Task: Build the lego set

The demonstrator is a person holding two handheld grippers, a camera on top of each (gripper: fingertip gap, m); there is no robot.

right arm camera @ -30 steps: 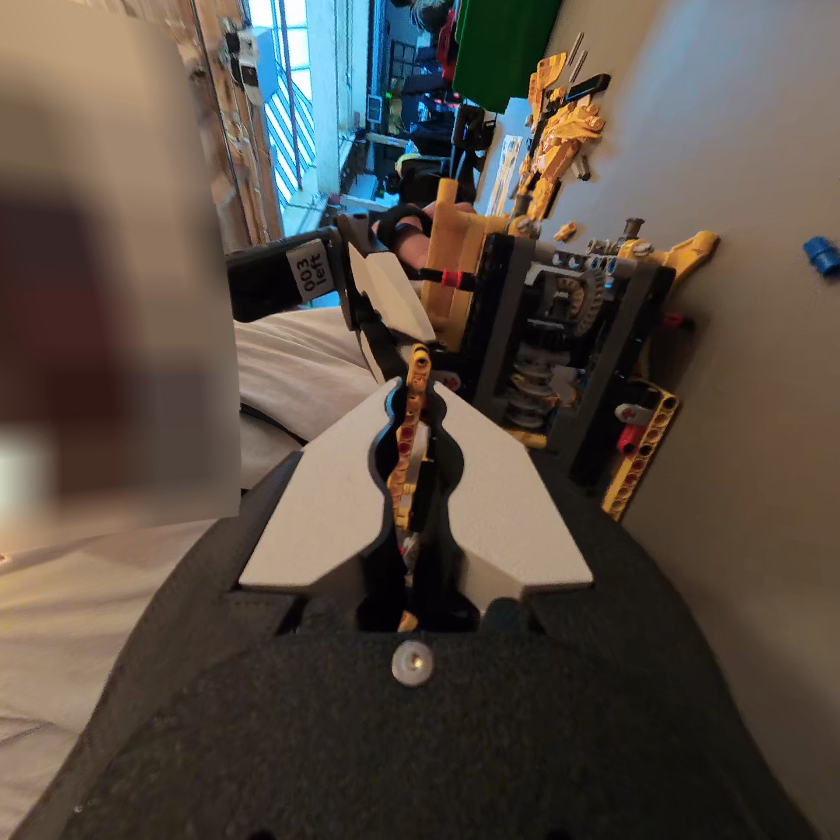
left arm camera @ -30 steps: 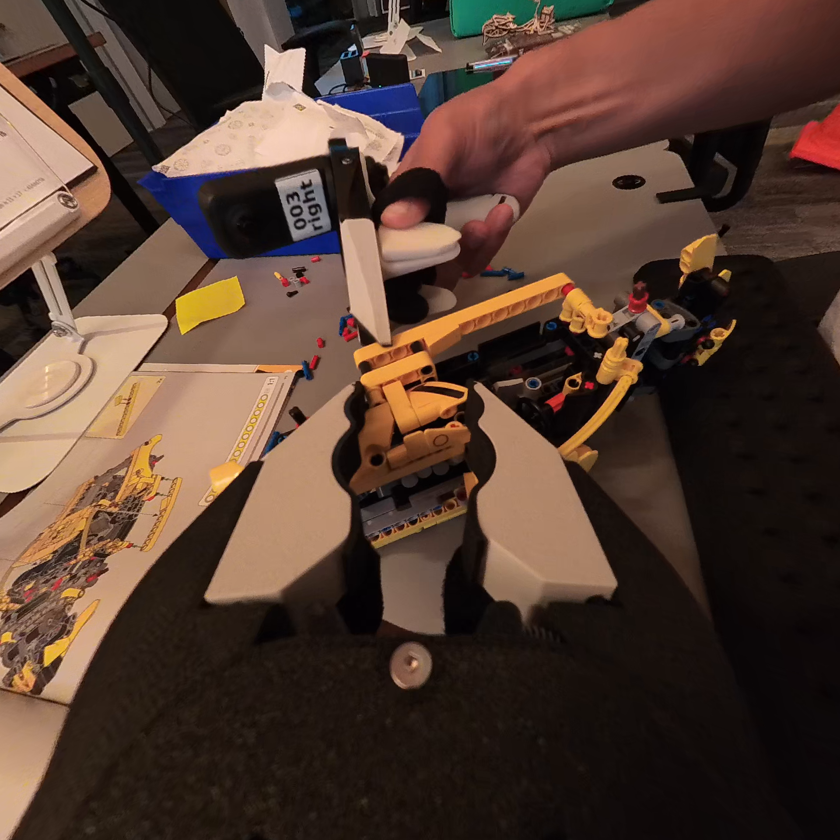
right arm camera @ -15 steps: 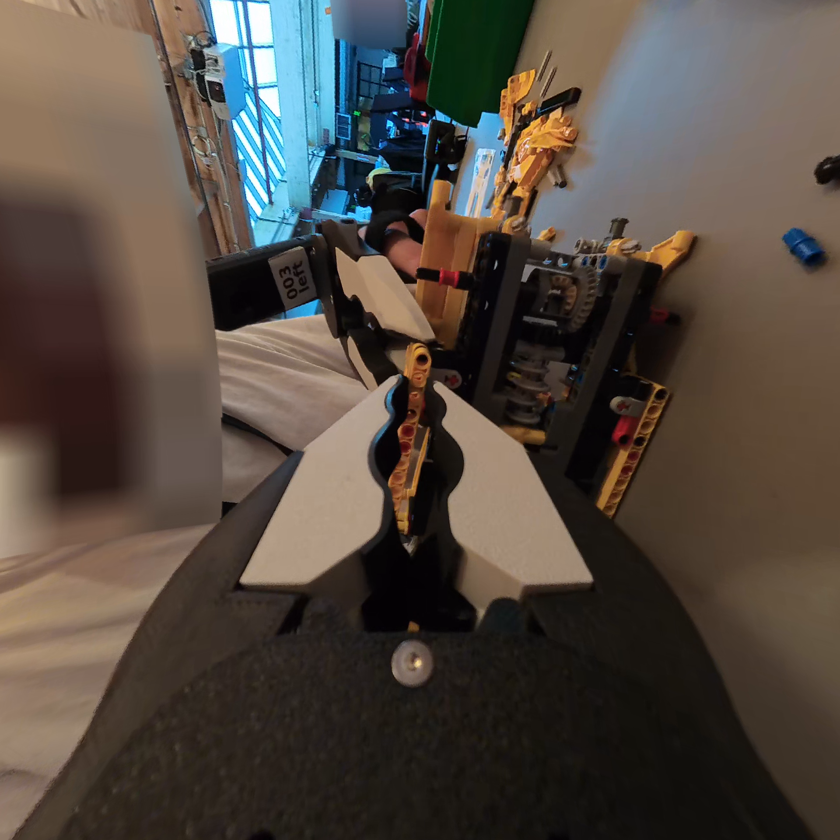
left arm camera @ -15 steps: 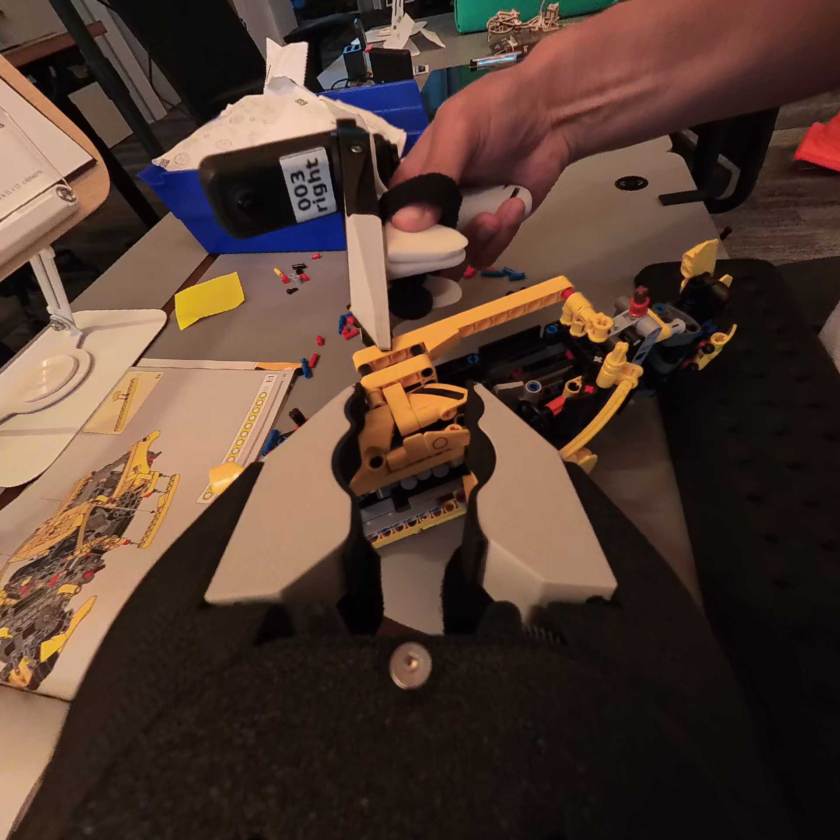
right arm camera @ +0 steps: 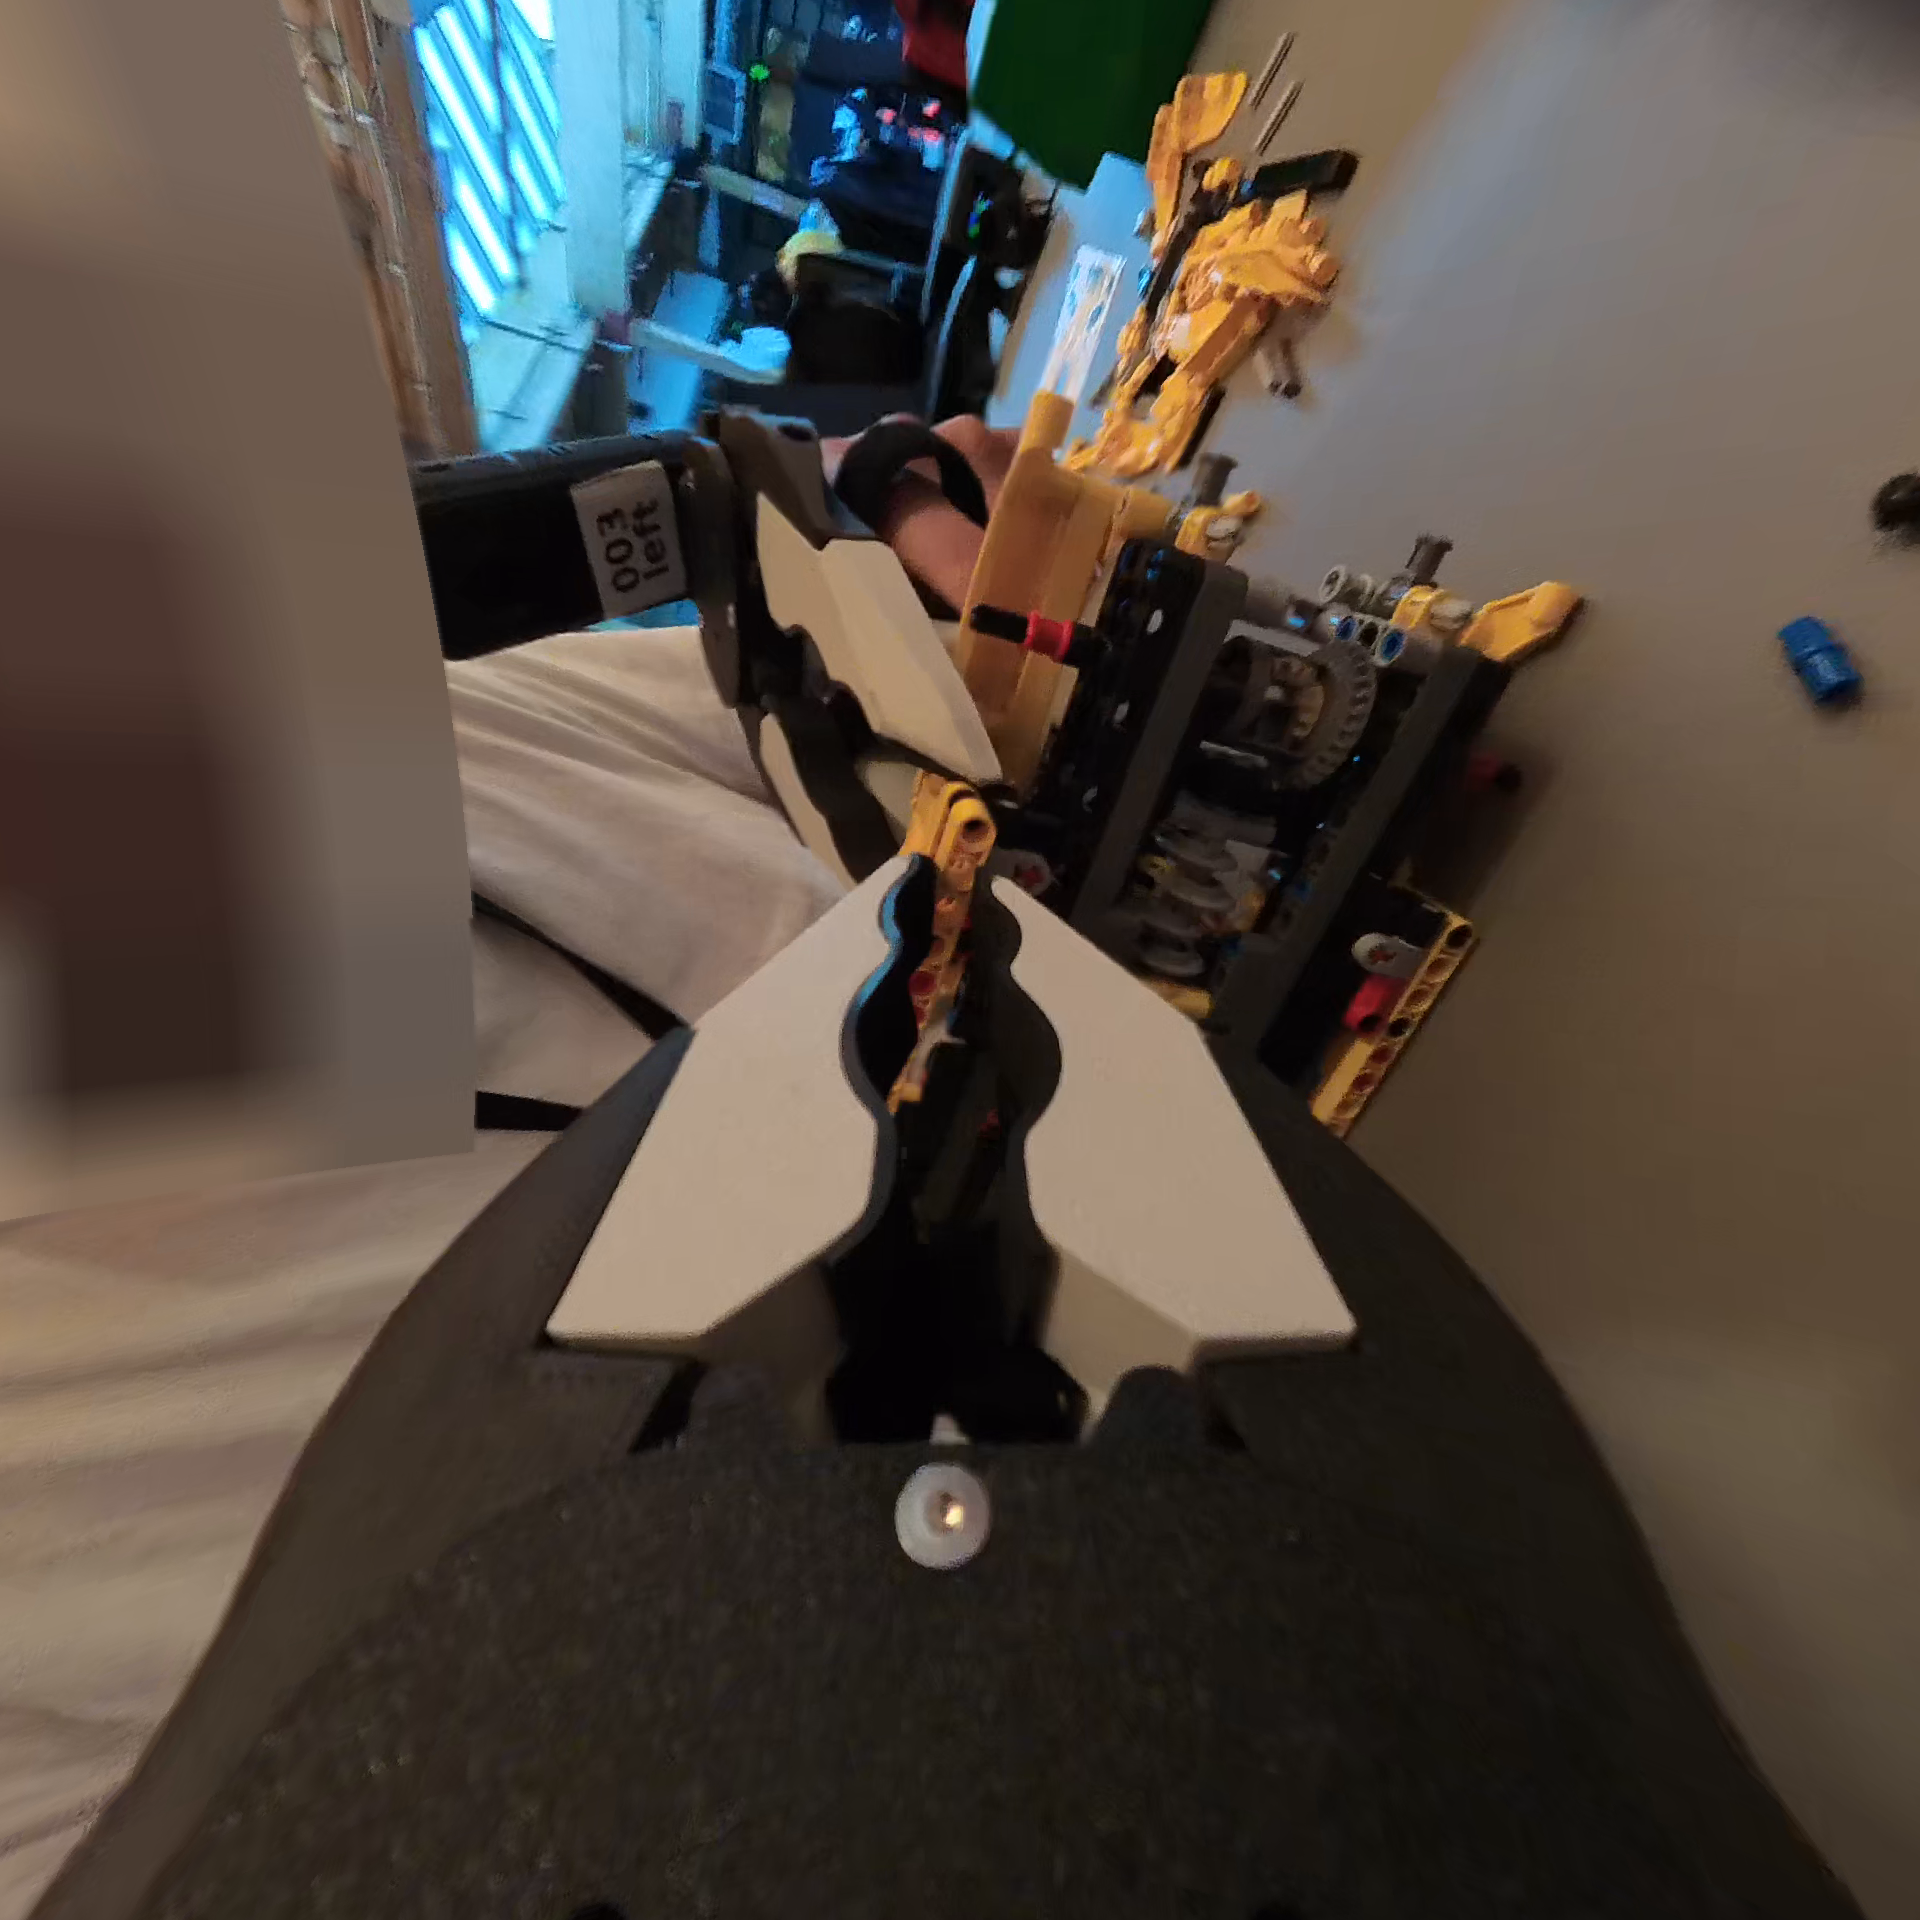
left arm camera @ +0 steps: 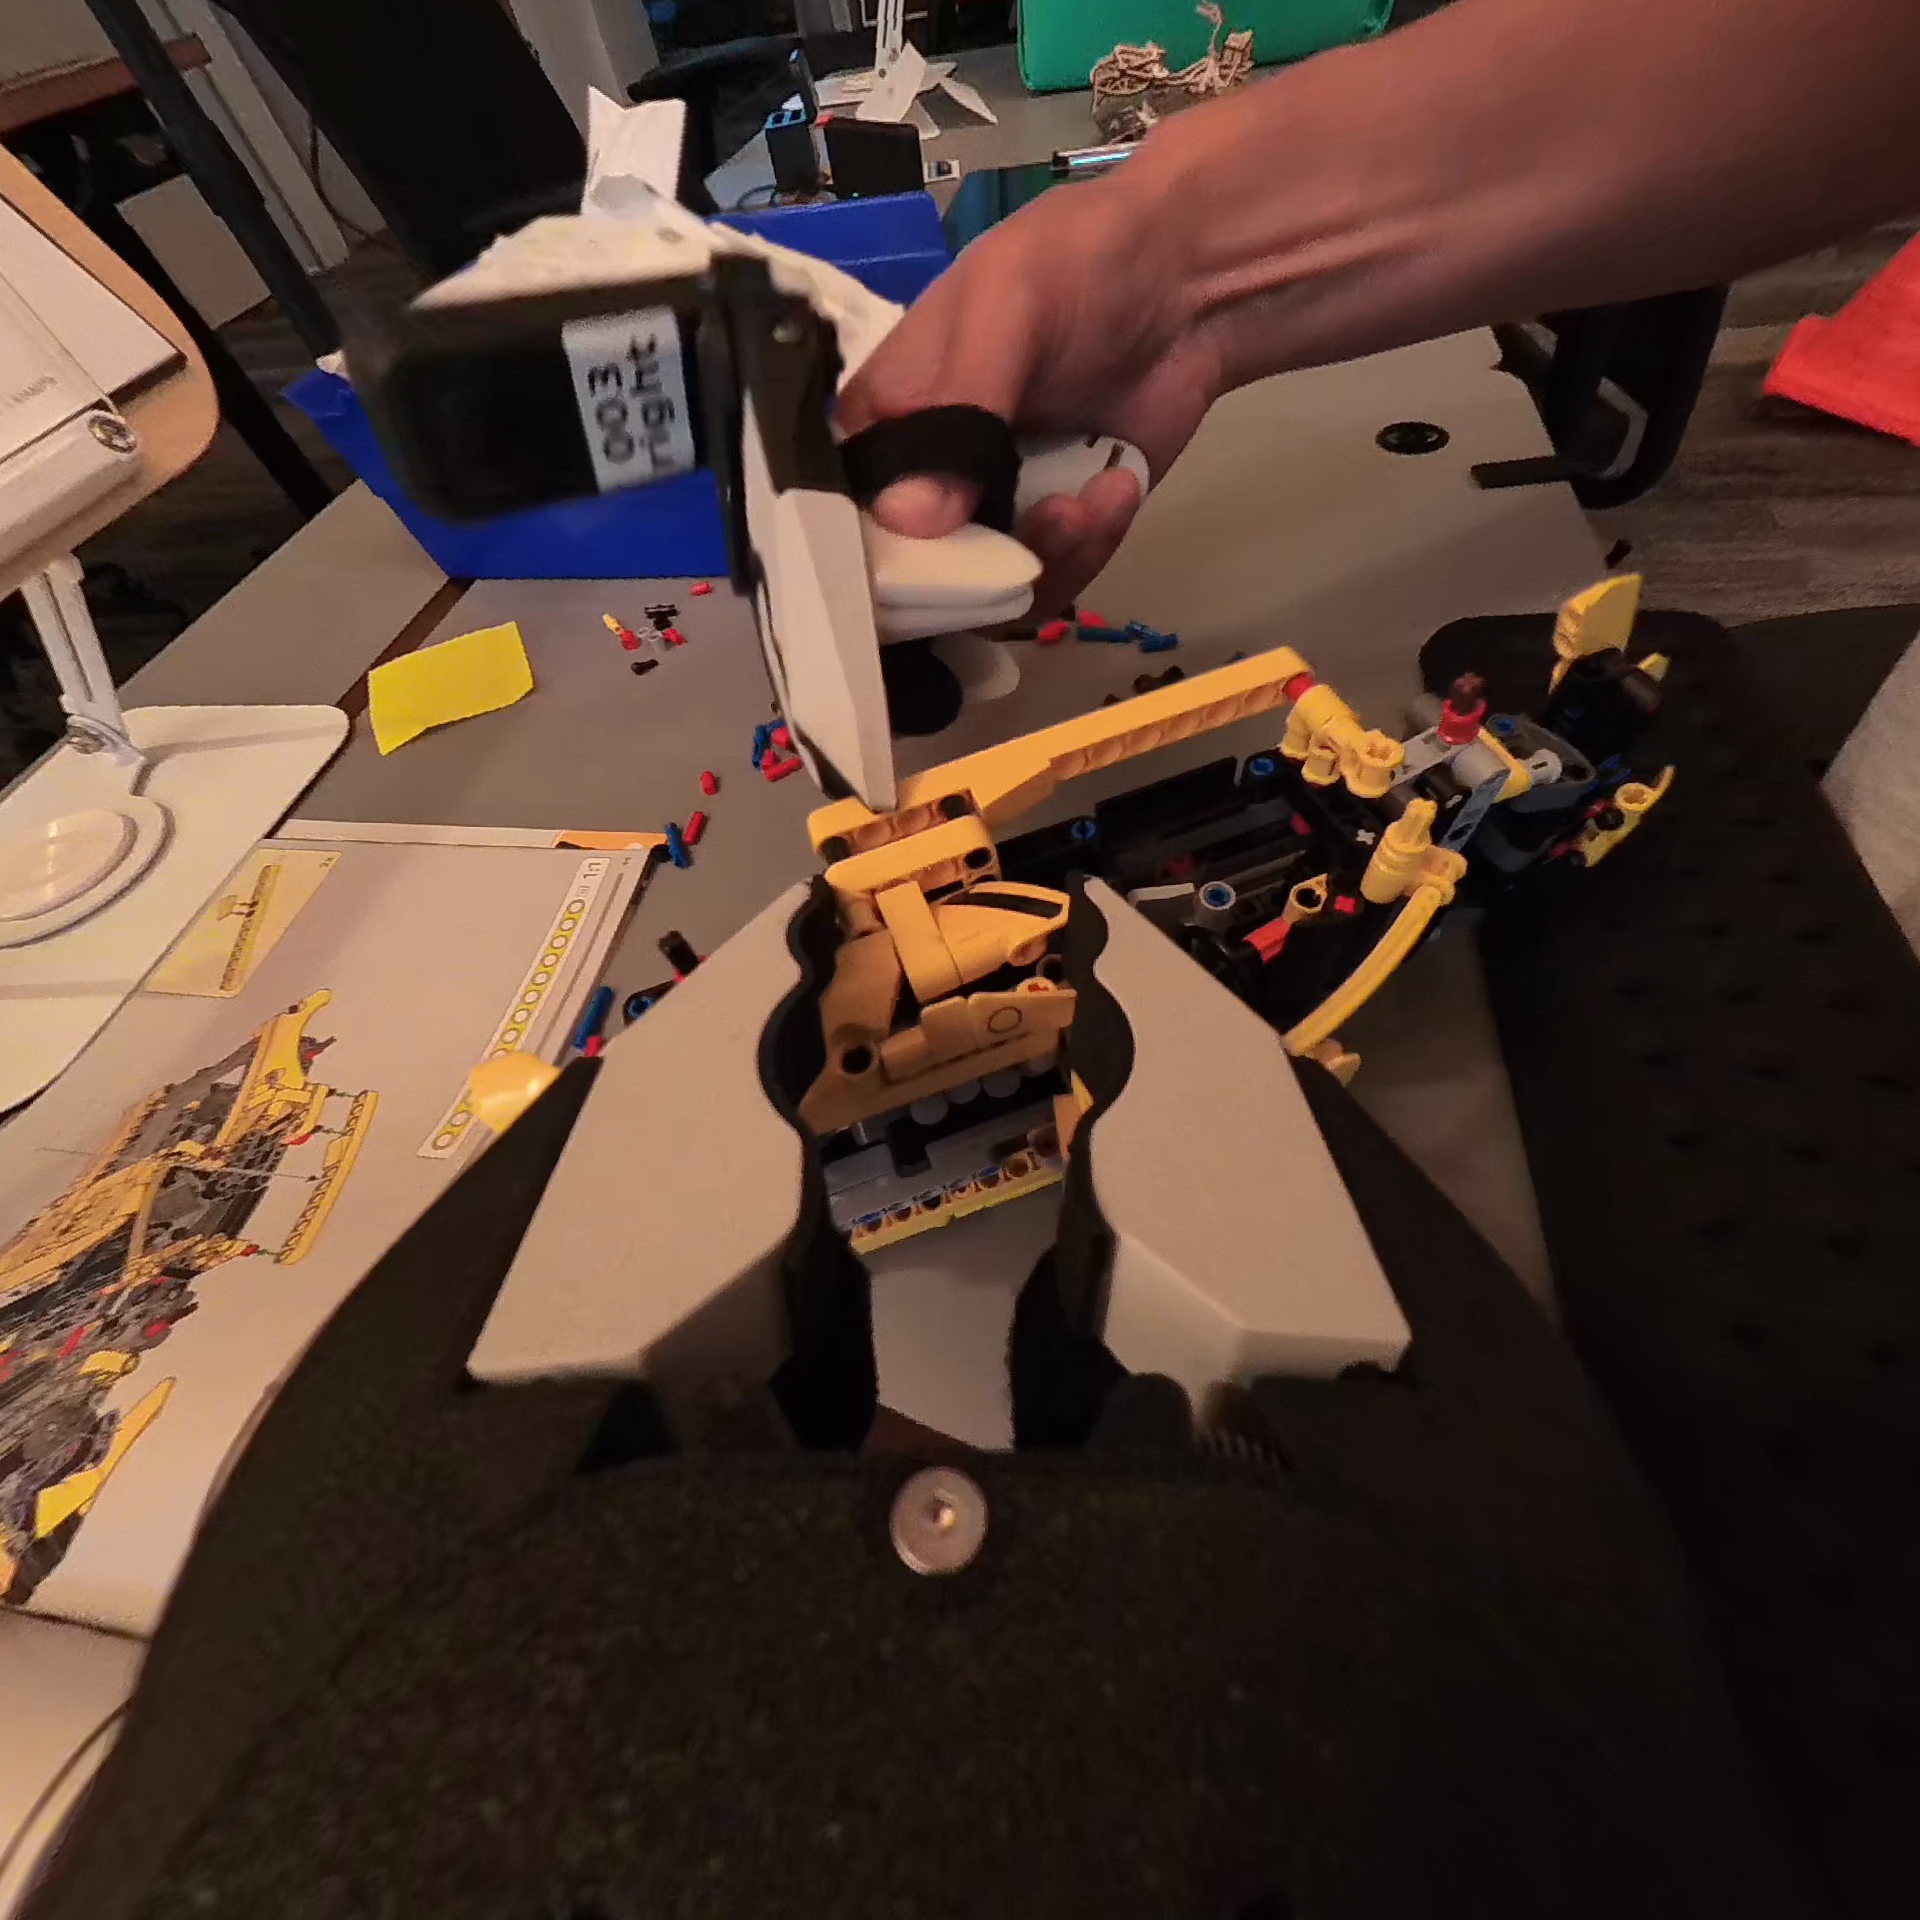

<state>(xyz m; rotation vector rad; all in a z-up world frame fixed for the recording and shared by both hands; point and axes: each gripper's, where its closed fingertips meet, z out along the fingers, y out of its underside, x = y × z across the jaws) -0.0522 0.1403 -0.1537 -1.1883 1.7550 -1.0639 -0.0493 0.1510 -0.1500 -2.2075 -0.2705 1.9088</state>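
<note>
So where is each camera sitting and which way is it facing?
Left wrist view: on the left tongs, looking across the table at the yellow Lego model they clamp; a hand shows.
Right wrist view: on the right tongs, rolled sideways, facing the left tongs, gripping a yellow beam.
Shared: the model, both tongs.
</note>
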